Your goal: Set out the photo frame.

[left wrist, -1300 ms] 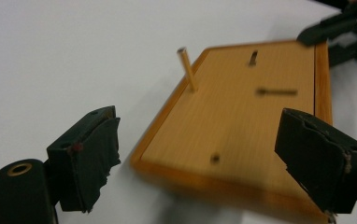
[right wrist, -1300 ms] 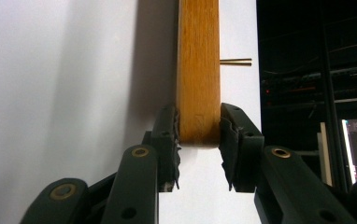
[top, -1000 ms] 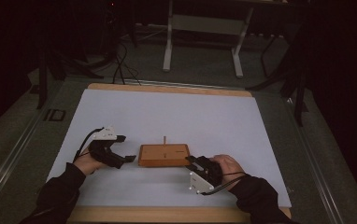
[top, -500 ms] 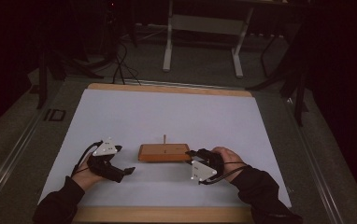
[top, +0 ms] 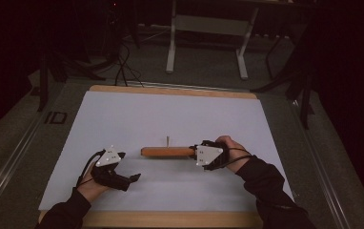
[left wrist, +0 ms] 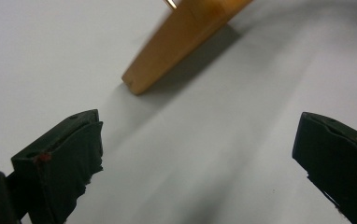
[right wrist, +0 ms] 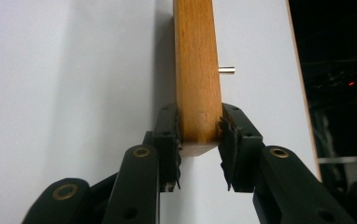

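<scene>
In the high view, a wooden block [top: 166, 151] sits just below the centre of the frame on the white surface [top: 170, 114], lying lengthwise from left to right. A short thin peg [top: 168, 141] stands up from its top near the middle. The right gripper [top: 200, 153], held by a hand [top: 230, 151] that comes in from the lower right, is pinching the block's right end. In the right gripper view the two black pads press on opposite long faces of the block [right wrist: 196, 79] at its near end, and the peg [right wrist: 226, 70] juts out to the right of the wood, towards the surface's wooden edge.

The left gripper [top: 133, 178] lies at the lower left of the high view, below and to the left of the block's left end and apart from it, with its grey three-cornered plate [top: 109, 156] on top. In the left gripper view its jaws are spread wide over bare white surface with nothing between them, and the block's end [left wrist: 141, 80] shows ahead near the top centre of the frame, blurred.
</scene>
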The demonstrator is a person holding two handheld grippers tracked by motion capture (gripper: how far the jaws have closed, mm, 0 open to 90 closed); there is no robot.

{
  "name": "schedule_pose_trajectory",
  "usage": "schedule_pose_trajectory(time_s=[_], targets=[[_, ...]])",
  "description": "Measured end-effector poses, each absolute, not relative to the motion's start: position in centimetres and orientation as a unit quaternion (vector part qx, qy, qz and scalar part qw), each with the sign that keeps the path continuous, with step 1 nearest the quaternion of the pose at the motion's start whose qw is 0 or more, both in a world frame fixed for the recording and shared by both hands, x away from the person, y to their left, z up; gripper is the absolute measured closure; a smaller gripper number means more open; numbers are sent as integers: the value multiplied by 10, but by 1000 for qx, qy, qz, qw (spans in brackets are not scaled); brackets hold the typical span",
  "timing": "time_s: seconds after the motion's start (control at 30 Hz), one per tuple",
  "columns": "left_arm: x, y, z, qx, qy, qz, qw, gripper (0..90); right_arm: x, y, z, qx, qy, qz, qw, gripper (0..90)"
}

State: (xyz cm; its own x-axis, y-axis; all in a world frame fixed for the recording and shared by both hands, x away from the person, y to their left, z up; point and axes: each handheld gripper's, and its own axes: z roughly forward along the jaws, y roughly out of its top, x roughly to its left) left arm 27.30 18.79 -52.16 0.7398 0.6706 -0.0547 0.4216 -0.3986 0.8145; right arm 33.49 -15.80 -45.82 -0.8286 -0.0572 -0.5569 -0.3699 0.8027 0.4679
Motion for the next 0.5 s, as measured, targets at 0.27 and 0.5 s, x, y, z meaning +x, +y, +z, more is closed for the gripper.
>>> schedule_pose_trajectory(time_s=[0.27,0.5], targets=[[274,184,-527,829,326,137,433,22,357,-157,-449,-82,920,310,224,690],[273,183,-529,829,324,147,431,22,381,-154,-442,-36,929,318,187,675]])
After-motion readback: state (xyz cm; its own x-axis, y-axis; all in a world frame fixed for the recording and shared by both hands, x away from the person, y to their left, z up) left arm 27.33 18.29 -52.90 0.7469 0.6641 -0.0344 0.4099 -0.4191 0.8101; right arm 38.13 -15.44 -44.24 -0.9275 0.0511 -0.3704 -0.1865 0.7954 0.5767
